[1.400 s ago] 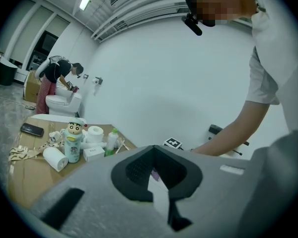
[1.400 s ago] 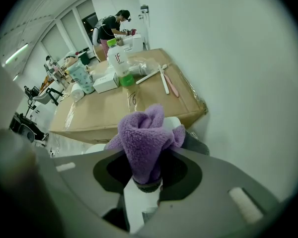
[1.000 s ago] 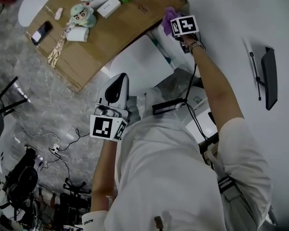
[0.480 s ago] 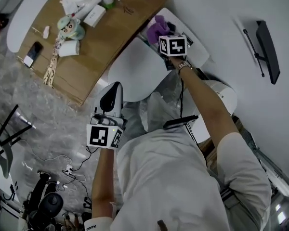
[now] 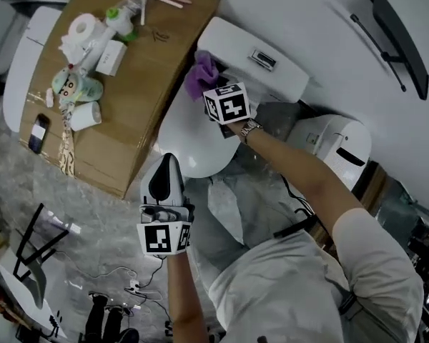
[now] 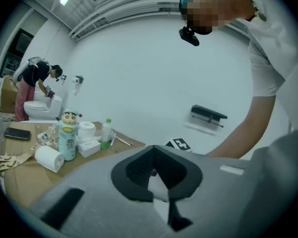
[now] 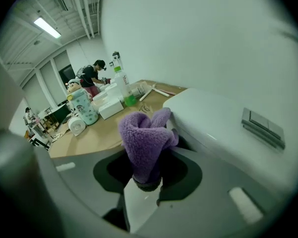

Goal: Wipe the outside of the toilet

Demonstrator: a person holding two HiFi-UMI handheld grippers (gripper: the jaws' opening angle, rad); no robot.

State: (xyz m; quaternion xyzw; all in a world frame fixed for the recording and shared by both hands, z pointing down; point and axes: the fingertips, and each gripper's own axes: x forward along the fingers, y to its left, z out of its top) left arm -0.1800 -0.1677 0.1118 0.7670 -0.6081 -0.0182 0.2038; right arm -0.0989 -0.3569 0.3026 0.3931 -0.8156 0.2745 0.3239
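Your right tongs (image 5: 209, 86) pinch the purple cloth (image 5: 200, 73) against the left end of the cistern (image 5: 272, 45), upper centre of the head view. Tight there: the cardboard worktop (image 5: 157, 84) edge runs just beside the toilet (image 5: 189, 134) (bottle (image 5: 116, 18) and paper roll (image 5: 79, 28) stand farther left). Left tongs (image 5: 166, 166) pressed together, empty, at the lid's lower edge. A white rounded bin (image 5: 336, 145) crowds the right side.

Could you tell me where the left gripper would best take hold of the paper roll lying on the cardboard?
Probably across the curved middle of the roll, coming down from above: it lies on its side at the cluster's edge, with the tumbler close beside it.
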